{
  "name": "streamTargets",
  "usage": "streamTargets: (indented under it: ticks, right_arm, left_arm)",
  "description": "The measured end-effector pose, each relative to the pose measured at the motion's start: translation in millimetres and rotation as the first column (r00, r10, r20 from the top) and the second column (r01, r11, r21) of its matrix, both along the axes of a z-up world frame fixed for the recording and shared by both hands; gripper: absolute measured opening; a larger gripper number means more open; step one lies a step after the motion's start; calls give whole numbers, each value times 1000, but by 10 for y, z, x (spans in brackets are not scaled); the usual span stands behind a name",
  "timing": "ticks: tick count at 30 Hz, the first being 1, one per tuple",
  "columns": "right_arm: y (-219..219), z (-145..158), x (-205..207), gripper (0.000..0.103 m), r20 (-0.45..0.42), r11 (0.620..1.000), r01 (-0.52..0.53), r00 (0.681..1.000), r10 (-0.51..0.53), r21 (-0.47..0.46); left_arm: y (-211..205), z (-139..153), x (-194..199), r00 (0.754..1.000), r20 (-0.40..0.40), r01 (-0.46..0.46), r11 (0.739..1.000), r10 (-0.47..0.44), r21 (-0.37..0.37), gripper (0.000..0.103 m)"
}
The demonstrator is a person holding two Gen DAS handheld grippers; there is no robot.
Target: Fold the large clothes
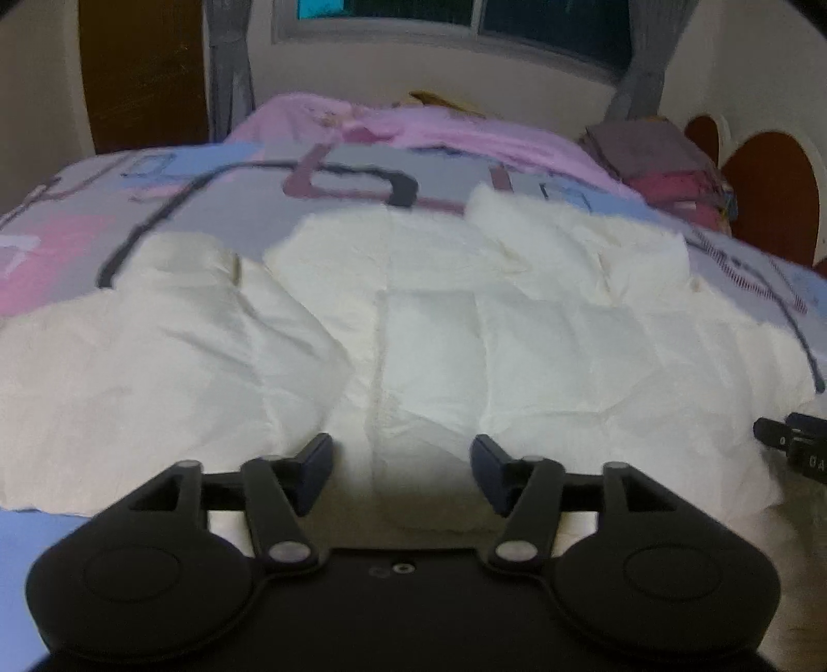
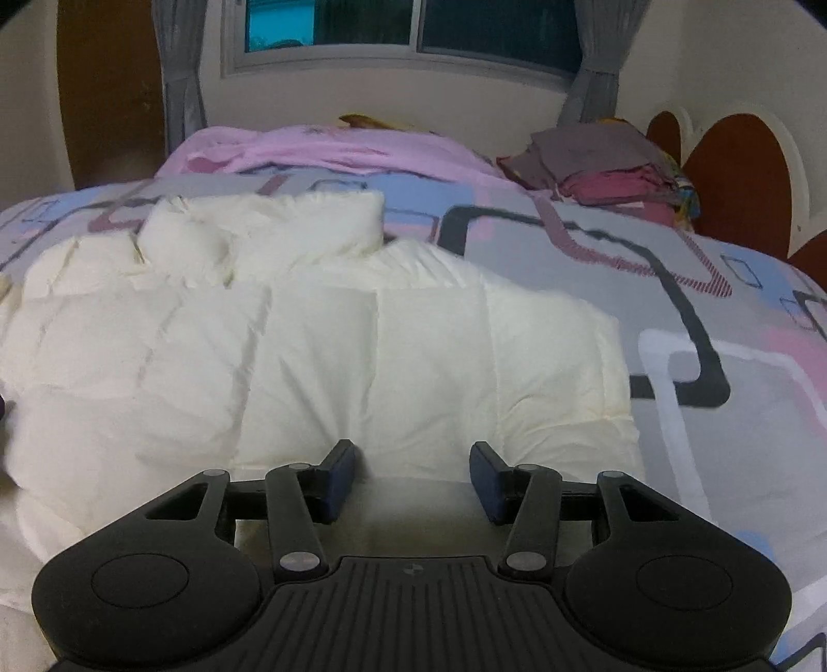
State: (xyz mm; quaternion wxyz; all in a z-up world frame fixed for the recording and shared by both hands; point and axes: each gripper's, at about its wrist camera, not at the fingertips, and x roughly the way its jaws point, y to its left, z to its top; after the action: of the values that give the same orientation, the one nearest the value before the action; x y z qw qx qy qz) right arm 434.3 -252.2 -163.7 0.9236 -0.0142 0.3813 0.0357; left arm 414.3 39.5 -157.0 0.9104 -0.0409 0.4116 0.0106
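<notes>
Left gripper [image 1: 402, 468]: jaws stood well apart above the near part of the white padded jacket [image 1: 413, 331], with nothing pinched between the pads. Right gripper [image 2: 412, 478]: jaws parted somewhat less, set at the jacket's near edge, pads not pressing the fabric; in the left wrist view only its dark tip showed, cut off at the right border.

Hidden or unclear: both views were soft and blurred, so stitching and fastenings could not be read. The jacket's nearest hem lay in shadow beneath each gripper body. Its left portion ran out of the right wrist view.

Jacket: cream-white, quilted in broad puffy panels, crumpled, spread flat across the patterned bedspread [image 2: 672, 289]. One sleeve was folded in across the far side, forming a thick roll. Another rounded bulge lay at the far left in the left wrist view.

Surroundings: pink blanket [image 2: 336, 150] further up the bed; stack of folded clothes [image 2: 610, 165] at the far right corner; window [image 2: 413, 31] with grey curtains beyond.
</notes>
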Motion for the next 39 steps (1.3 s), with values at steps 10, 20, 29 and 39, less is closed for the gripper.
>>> streamTargets:
  ticks: [10,20,29,39]
  right_arm:
    - [623,352,-190,78,68,987,-112,992,105,115]
    - [1438,489,-155,78,82,969,-223,973,215,107]
    - [2081,345,80,78,42,967,-246,969,243,69]
    - [2258,-155,282,78,-90,984,-178,980,179,22]
  left_arm:
    - [1015,355,-542,971,29,-236,970,238,-67,86]
    - [2124,386,-1061,874,15,-484,873,485,-56,87]
    - [2782,269,-1162,806,-11,-591,802,592,-83,88]
    - [3228,-45,-1049,765,-89,-639,735,638,-226,88]
